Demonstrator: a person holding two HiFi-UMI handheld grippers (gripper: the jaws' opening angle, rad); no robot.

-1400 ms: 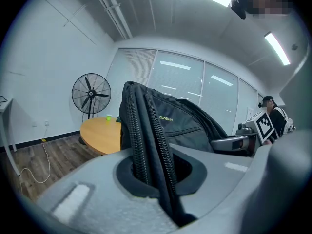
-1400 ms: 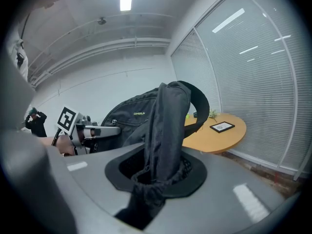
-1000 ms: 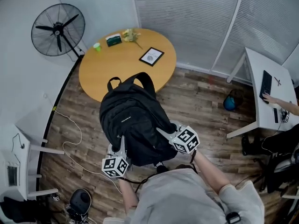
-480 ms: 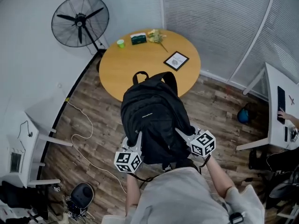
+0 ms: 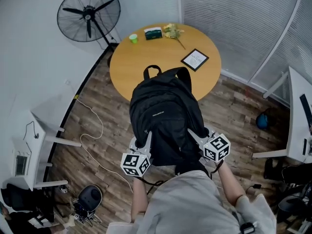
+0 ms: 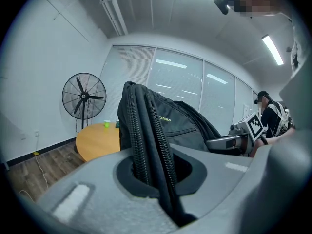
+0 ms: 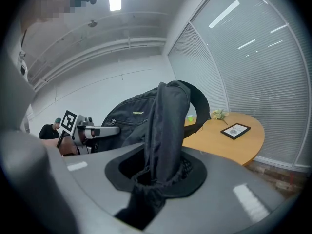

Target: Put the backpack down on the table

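The left claw (image 5: 144,141) is clamped on the left side of a black backpack (image 5: 163,116). In the left gripper view we see its jaws pressed together on a zippered edge of the bag, with two rows of zipper teeth running up out of them. The right claw (image 5: 195,134) grips the opposite side. In the right gripper view its jaws are closed on a thick fold of black fabric and mesh.

Between the two claws the backpack hangs in the air, front panel up and carry loop pointing away from us. In the head view its far end overlaps the near rim of a round wooden table (image 5: 141,65), while most of the bag is over the wood-plank floor (image 5: 97,106). Both gripper views show the tabletop beyond the bag and lower than it.

On the far part of the table stand a small green cup (image 5: 133,38), a green box (image 5: 153,32), a sprig of flowers (image 5: 173,30) and a dark picture frame (image 5: 195,59) lying flat. A standing fan (image 5: 88,14) is behind the table on the left. A pale cable (image 5: 92,135) trails across the floor.
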